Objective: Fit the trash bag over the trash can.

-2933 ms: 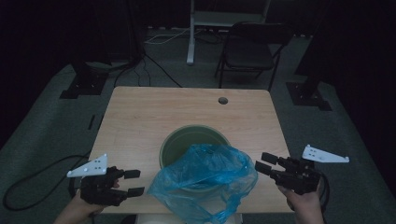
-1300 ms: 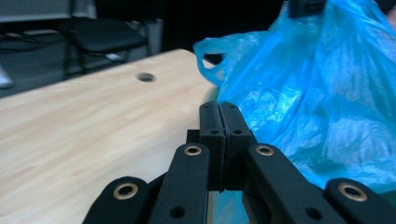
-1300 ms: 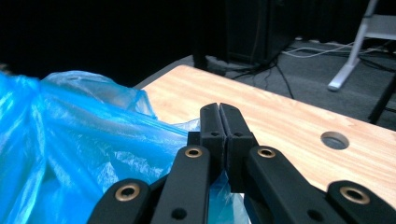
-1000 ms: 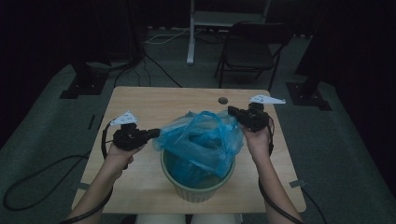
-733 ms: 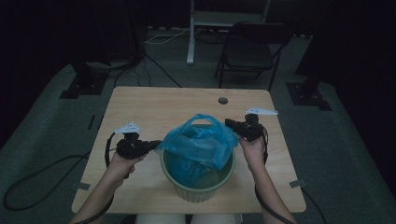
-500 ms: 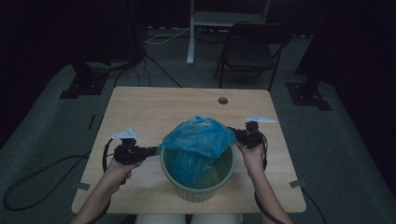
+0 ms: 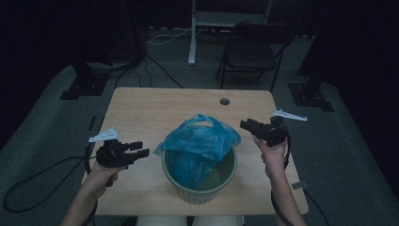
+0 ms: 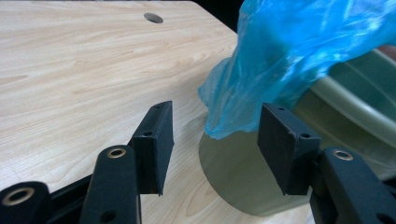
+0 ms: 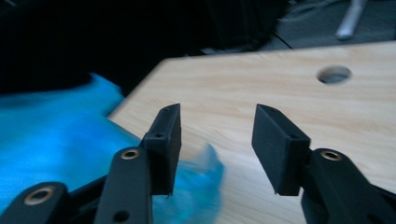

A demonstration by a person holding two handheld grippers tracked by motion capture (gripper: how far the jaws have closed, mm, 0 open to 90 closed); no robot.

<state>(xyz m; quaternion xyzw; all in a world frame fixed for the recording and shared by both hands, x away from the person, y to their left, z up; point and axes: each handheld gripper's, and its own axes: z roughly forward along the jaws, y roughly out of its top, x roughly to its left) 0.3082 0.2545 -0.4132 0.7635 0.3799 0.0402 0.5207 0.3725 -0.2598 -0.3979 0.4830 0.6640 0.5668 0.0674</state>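
No brand, label or writing can be read on anything here; the light is low and the surfaces are plain.

A green bucket [image 7: 200,181] stands on the wooden tabletop [image 7: 155,110], near the edge closest to the person. A blue plastic bag [image 7: 200,141] lies over and inside the bucket: its crumpled top rises above the rim, and part of it hangs down into the bucket.

The left tongs [image 7: 139,149] are to the left of the bucket, just beside its rim, with the two jaws spread apart and nothing between them. In the left gripper view the left tongs [image 8: 215,140] point at the side of the bucket [image 8: 243,182], and a corner of the bag [image 8: 289,56] hangs close in front of the gap between the jaws (it seems not to be pinched, since open space shows on both sides of it).

The right tongs [image 7: 248,125] are to the right of the bucket, a little above the rim and near the bag's upper right side. Their jaws are also spread and hold nothing. In the right gripper view the right tongs [image 9: 215,147] look across the tabletop [image 9: 280,98], with the bag [image 9: 56,149] blurred at the left, partly behind the left jaw.

A round hole [image 7: 224,101] is in the tabletop beyond the bucket, and a folding chair [image 7: 256,49] stands on the floor behind the tabletop.
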